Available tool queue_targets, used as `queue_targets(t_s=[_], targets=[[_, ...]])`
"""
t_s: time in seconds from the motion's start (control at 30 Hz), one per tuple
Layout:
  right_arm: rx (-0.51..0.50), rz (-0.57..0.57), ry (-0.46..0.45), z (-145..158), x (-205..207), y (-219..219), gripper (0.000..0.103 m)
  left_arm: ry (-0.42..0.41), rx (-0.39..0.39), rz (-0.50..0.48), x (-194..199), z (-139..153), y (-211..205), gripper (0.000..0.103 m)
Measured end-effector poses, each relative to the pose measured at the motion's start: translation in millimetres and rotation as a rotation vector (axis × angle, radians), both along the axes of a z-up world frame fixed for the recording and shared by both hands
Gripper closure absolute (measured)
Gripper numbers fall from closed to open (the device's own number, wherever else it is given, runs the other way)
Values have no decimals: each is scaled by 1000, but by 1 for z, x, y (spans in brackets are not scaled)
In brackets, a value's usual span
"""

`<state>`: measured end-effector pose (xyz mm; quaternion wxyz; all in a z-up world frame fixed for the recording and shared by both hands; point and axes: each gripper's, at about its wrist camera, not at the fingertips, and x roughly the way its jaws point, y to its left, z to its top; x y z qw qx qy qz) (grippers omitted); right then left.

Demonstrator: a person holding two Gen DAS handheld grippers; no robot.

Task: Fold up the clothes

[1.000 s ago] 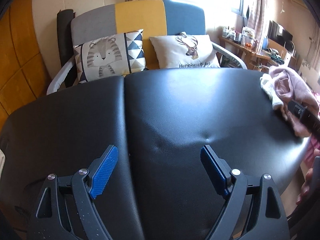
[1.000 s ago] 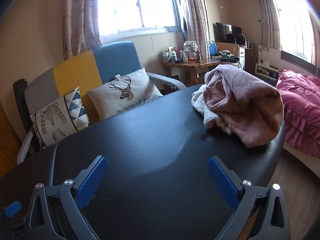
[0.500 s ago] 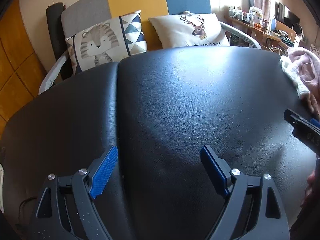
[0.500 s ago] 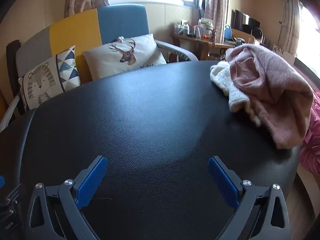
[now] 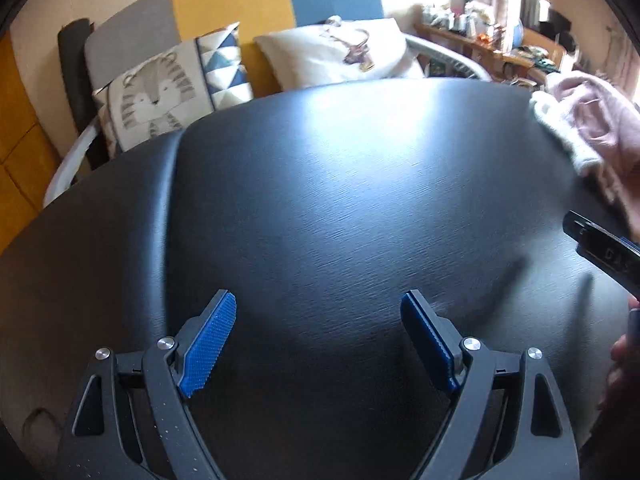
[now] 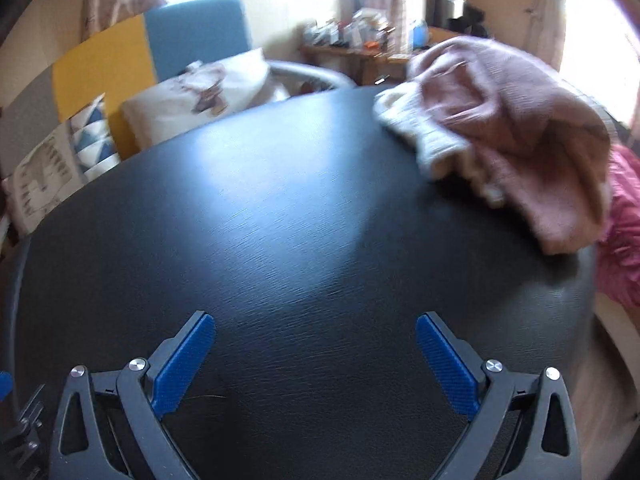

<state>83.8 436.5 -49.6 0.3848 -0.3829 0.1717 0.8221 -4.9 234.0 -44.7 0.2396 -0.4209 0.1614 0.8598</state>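
We have not started the folding proper. Nothing on the black padded table (image 5: 320, 208) is laid flat or squared up, and both of our grippers are empty.

Starting at the left: our left gripper (image 5: 318, 312) has its jaws spread wide, blue pads (image 5: 208, 344) facing each other across bare black surface, with nothing between them. Ahead of it and a little to its left runs the seam (image 5: 170, 216) where two table sections meet. Beyond the far edge stands a sofa (image 5: 240, 4) with a tiger cushion (image 5: 160, 96) and a deer cushion (image 5: 340, 52).

The clothes are a crumpled heap at the table's far right end: a pink knitted garment (image 6: 520, 136) bunched over a cream one (image 6: 416, 132). From the left gripper they lie far ahead and well off to its right, near the edge of that view (image 5: 592, 128).

Our right gripper (image 6: 316, 344) is likewise wide apart and holding nothing. The heap sits ahead of it and to its right, well apart from the fingertips, with open tabletop between. Part of the pink garment seems to droop past the table's right edge, though blur makes that hard to confirm.

So, as we judge it, everything is left: reach the heap, draw one garment out onto the clear middle, spread it, then fold.
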Motion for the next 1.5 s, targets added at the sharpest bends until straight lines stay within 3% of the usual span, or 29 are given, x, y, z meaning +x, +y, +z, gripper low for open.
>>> queue_targets(t_s=[0.17,0.23,0.33,0.5,0.6,1.5], targets=[[-39,-56,-9,-6,4,22,0,28,-58,-70,7,-11,29,15],[-78,-66,-33,-15,3,31,0,65,-56,-77,5,-10,31,15],[-99,-67,-29,-17,4,35,0,56,-49,-77,6,-13,30,15],[-88,-67,-60,-20,1,33,0,1,-21,-34,-6,-20,23,0],[-84,-68,-65,-21,1,32,0,-49,32,-18,-11,-23,16,0],[-88,-64,-62,-22,-2,32,0,-43,22,-26,-10,-25,16,0]])
